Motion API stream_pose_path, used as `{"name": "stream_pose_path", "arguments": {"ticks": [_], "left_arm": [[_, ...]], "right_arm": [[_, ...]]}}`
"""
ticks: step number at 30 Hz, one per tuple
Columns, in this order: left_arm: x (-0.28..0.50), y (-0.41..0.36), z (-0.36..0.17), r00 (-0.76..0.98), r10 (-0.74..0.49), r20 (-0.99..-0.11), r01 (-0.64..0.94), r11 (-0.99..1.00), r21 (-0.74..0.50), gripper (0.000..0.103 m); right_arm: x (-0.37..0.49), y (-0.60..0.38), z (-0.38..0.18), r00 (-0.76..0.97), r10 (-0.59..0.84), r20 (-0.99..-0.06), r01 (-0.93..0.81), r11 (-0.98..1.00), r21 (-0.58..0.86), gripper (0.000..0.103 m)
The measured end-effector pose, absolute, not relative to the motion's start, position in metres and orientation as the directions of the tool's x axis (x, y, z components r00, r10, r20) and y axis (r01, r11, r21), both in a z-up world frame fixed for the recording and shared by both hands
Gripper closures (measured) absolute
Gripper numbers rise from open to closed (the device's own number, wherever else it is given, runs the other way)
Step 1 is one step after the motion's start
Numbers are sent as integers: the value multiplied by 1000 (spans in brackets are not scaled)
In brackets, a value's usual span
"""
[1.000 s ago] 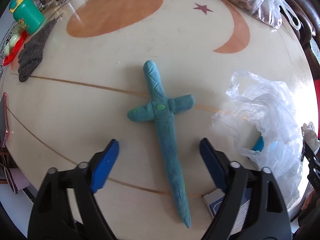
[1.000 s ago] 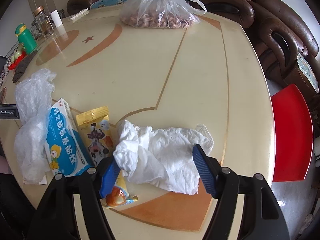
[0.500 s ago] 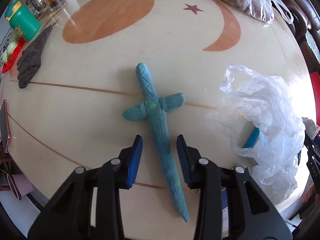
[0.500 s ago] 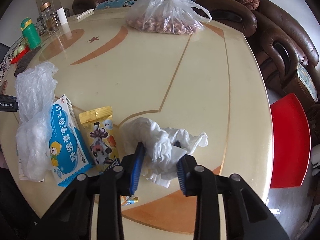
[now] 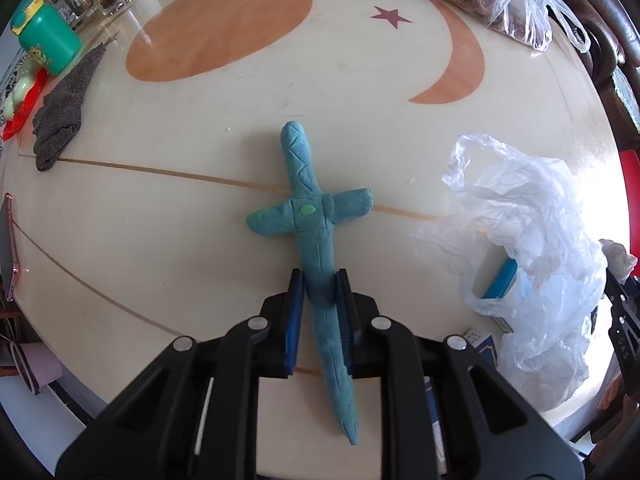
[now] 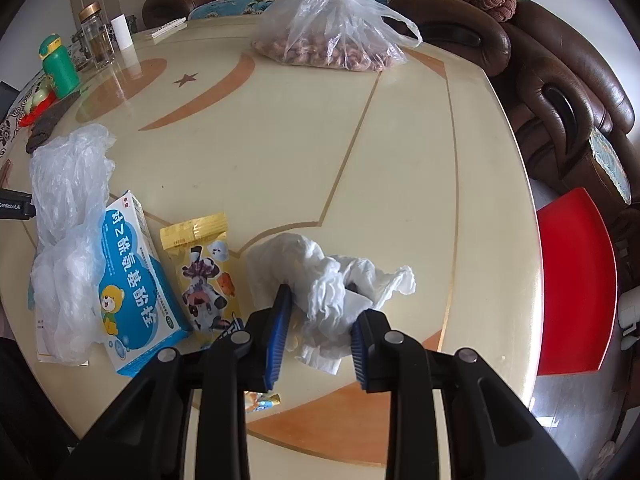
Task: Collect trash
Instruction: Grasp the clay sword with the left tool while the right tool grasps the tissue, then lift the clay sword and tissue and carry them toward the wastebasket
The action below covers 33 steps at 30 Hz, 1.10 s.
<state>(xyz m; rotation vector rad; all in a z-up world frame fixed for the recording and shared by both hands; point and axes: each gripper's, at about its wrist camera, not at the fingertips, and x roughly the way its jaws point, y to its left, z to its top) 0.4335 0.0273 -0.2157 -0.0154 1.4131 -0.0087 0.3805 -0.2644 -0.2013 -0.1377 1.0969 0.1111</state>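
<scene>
A blue clay sword (image 5: pixel 310 216) lies on the round table. My left gripper (image 5: pixel 319 280) is shut on its blade, just below the crossguard. A crumpled white tissue (image 6: pixel 320 280) is held between the pads of my right gripper (image 6: pixel 320 304), which is shut on it. A clear plastic bag lies crumpled to the right in the left wrist view (image 5: pixel 520 248) and to the left in the right wrist view (image 6: pixel 68 200). Beside it lie a blue and white medicine box (image 6: pixel 132 288) and a yellow snack wrapper (image 6: pixel 202 264).
A bag of peanuts (image 6: pixel 332 40) sits at the far edge. A green bottle (image 5: pixel 46 38), a grey cloth (image 5: pixel 64 112) and glass jars (image 6: pixel 94 36) stand at the far left. A phone (image 5: pixel 10 248) lies at the left edge. A brown sofa (image 6: pixel 560 80) and a red stool (image 6: pixel 576 280) are to the right.
Both grippers have closed: the left on the clay sword's blade, the right on the white tissue, bunching it up. Both were wide open a second ago.
</scene>
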Motion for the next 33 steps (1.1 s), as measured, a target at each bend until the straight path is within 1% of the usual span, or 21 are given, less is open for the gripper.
{"name": "stream_pose_path", "arguments": {"ticks": [3,11,18,33], "left_arm": [[431,28,-215,156,-34,-987,1,999,-34,86],[417,21,-200,197,-27,-980,37,999,-20,86],[400,12,-181,230,-14,-973,71,997,2,86],[368,15,-140,303,-45,-952,128,992,-7,86]], "right_arm": [[380,-263,-200,458,12,-889,-161,985,-69,79],[377,-265,-194,467,17,-884,-147,987,-58,84],[372,-268,-185,477,9,-879,-126,990,-59,84],[340,-254,-136,541,-1,-841,-121,989,-79,84]]}}
